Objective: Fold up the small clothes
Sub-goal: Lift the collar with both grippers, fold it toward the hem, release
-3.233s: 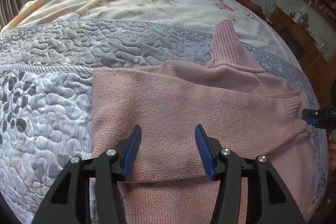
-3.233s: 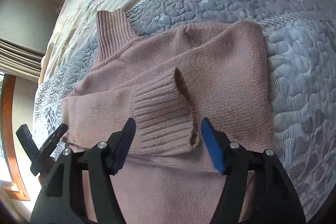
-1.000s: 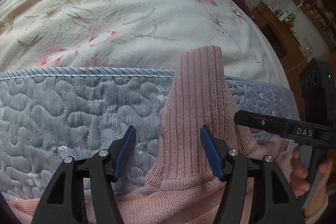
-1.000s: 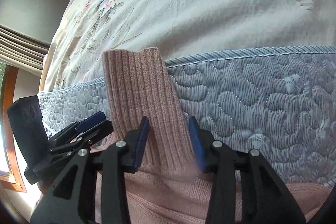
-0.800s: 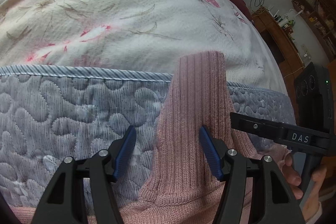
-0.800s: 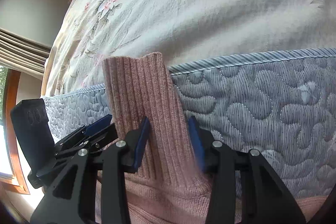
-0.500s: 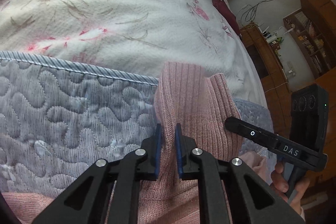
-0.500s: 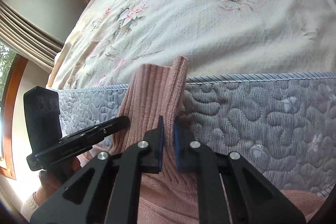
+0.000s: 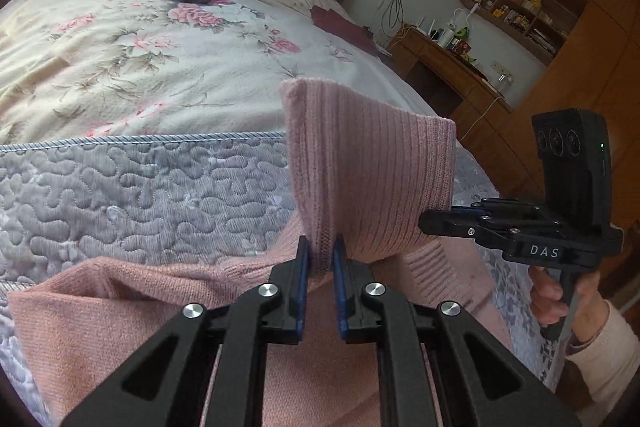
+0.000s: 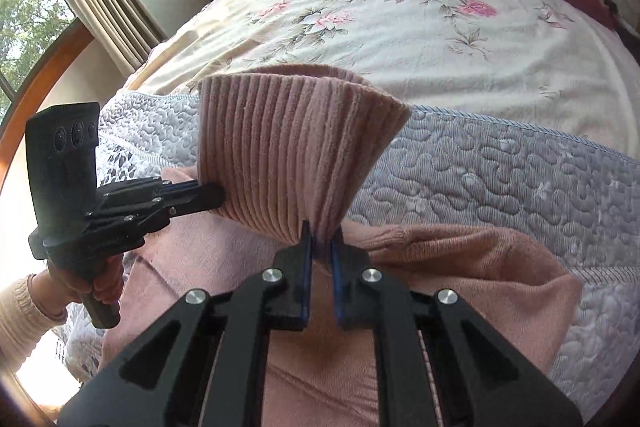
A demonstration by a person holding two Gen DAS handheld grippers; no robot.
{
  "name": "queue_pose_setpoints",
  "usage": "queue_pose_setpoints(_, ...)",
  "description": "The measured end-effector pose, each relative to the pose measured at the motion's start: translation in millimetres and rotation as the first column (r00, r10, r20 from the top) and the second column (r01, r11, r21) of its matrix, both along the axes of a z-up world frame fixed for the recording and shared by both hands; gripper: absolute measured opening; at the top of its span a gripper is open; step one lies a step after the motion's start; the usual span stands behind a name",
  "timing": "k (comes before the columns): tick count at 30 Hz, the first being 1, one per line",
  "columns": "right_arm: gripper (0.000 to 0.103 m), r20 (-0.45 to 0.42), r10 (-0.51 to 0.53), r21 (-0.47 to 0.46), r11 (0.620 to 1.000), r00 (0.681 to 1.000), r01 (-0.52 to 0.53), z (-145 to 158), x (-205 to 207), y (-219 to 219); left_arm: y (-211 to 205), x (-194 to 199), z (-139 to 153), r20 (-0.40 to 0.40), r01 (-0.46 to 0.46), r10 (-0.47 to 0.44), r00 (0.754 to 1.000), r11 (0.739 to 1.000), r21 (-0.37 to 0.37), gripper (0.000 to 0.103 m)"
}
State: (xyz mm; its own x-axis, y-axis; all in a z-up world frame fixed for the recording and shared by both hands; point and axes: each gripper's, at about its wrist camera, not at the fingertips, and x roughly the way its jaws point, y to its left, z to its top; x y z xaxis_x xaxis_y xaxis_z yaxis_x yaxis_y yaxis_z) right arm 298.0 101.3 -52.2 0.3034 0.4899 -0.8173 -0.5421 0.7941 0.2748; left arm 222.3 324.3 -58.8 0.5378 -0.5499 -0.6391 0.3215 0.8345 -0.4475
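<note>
Both grippers, the left gripper point(image 9: 320, 251) and right gripper point(image 10: 319, 233), have just pinched the pink sweater's ribbed collar point(image 9: 368, 179) and lifted it, ready to fold it down.

The sweater point(image 9: 120, 311) runs off the bottom edge. The shelf point(image 9: 516, 7) things are too small to tell.

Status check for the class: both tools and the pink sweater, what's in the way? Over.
Left tool and right tool both shut on ribbed collar. Pink sweater on quilt. Nothing blocking.
</note>
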Motion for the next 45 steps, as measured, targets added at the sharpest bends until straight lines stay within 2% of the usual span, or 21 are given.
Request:
queue_pose_setpoints(6, 0.012, -0.050, 0.020, -0.055, 0.998, 0.999, -0.023, -23.7, -49.9, -13.4, -2.2, -54.1, -25.3, -0.068, 0.045, -0.041, 0.997, 0.998, 0.053, 0.012)
queue_pose_setpoints(11, 0.012, -0.112, 0.001, -0.093, 0.996, 0.994, -0.012, -40.5, -84.7, -38.7, 12.1, -88.8, -46.7, -0.164, 0.032, -0.024, 0.986, 0.998, 0.049, 0.012)
queue_pose_setpoints(13, 0.014, -0.141, -0.024, -0.075, 0.997, 0.990, 0.013, -39.7, -90.6, -49.3, 19.9, -95.9, -48.3, -0.196, 0.004, -0.004, 0.981, 1.000, 0.002, 0.013)
queue_pose_setpoints(15, 0.028, -0.175, -0.055, -0.021, 0.998, 0.983, 0.052, -34.6, -89.8, -56.4, 21.0, -94.9, -43.7, -0.217, -0.027, 0.014, 0.976, 0.998, -0.053, 0.021)
queue_pose_setpoints(17, 0.038, -0.212, -0.093, 0.040, 0.994, 0.973, 0.104, -30.7, -85.5, -58.7, 15.7, -89.4, -38.3, -0.225, -0.047, 0.023, 0.974, 0.994, -0.103, 0.040)
queue_pose_setpoints(18, 0.043, -0.232, -0.104, 0.075, 0.989, 0.967, 0.125, -29.5, -80.4, -57.7, 11.6, -84.4, -37.1, -0.236, -0.060, 0.031, 0.971, 0.991, -0.118, 0.045)
queue_pose_setpoints(20, 0.046, -0.276, -0.125, 0.127, 0.978, 0.953, 0.165, -32.7, -72.0, -52.6, 3.1, -74.1, -38.1, -0.265, -0.091, 0.049, 0.963, 0.985, -0.146, 0.051)
queue_pose_setpoints(22, 0.048, -0.330, -0.133, 0.138, 0.972, 0.935, 0.188, -42.2, -66.2, -42.6, -3.7, -63.2, -47.4, -0.319, -0.127, 0.068, 0.945, 0.978, -0.168, 0.055)
queue_pose_setpoints(24, 0.048, -0.372, -0.149, 0.102, 0.975, 0.916, 0.200, -58.0, -63.5, -32.9, -8.7, -54.2, -62.3, -0.384, -0.166, 0.085, 0.920, 0.969, -0.185, 0.055)
queue_pose_setpoints(26, 0.045, -0.399, -0.161, 0.079, 0.975, 0.903, 0.209, -71.8, -64.0, -26.8, -11.1, -51.0, -73.1, -0.408, -0.188, 0.093, 0.908, 0.962, -0.198, 0.045)
queue_pose_setpoints(27, 0.039, -0.397, -0.161, 0.076, 0.975, 0.903, 0.207, -74.2, -64.6, -25.5, -11.8, -49.8, -74.9, -0.407, -0.191, 0.099, 0.908, 0.963, -0.192, 0.037)
queue_pose_setpoints(28, 0.016, -0.404, -0.150, 0.083, 0.976, 0.902, 0.199, -75.0, -64.3, -25.4, -11.8, -48.2, -75.9, -0.412, -0.187, 0.092, 0.906, 0.963, -0.196, 0.021)
queue_pose_setpoints(29, 0.007, -0.423, -0.138, 0.103, 0.975, 0.896, 0.199, -75.3, -63.4, -27.6, -9.9, -47.0, -76.4, -0.419, -0.188, 0.084, 0.904, 0.959, -0.213, 0.015)
queue_pose_setpoints(31, 0.007, -0.407, -0.152, 0.119, 0.969, 0.901, 0.218, -67.9, -60.3, -37.0, -2.2, -46.6, -70.7, -0.400, -0.193, 0.089, 0.912, 0.954, -0.228, 0.011)
queue_pose_setpoints(33, 0.006, -0.360, -0.172, 0.115, 0.967, 0.917, 0.227, -57.0, -55.8, -47.5, 4.8, -46.4, -59.8, -0.340, -0.171, 0.090, 0.936, 0.961, -0.217, 0.011)
queue_pose_setpoints(35, 0.006, -0.358, -0.183, 0.137, 0.960, 0.916, 0.245, -52.6, -50.7, -56.3, 8.7, -44.2, -53.1, -0.304, -0.151, 0.083, 0.949, 0.967, -0.206, 0.011)
queue_pose_setpoints(37, 0.006, -0.357, -0.196, 0.105, 0.963, 0.913, 0.247, -57.5, -47.9, -55.7, 5.3, -41.0, -56.6, -0.304, -0.125, 0.071, 0.950, 0.979, -0.159, 0.011)
queue_pose_setpoints(39, 0.006, -0.343, -0.203, 0.025, 0.974, 0.917, 0.225, -69.9, -49.1, -48.7, -1.4, -41.1, -68.4, -0.323, -0.090, 0.059, 0.944, 0.993, -0.081, 0.011)
queue_pose_setpoints(40, 0.006, -0.337, -0.205, 0.000, 0.976, 0.919, 0.218, -76.4, -50.8, -46.0, -1.9, -43.4, -74.6, -0.327, -0.084, 0.058, 0.943, 0.994, -0.066, 0.012)
queue_pose_setpoints(43, 0.007, -0.334, -0.218, 0.008, 0.972, 0.917, 0.234, -82.7, -52.2, -47.1, 6.3, -49.0, -79.7, -0.335, -0.127, 0.082, 0.939, 0.985, -0.114, 0.012)
queue_pose_setpoints(45, 0.009, -0.321, -0.213, 0.001, 0.974, 0.923, 0.225, -79.3, -53.9, -47.2, 8.0, -52.6, -76.7, -0.340, -0.148, 0.105, 0.935, 0.984, -0.104, 0.012)
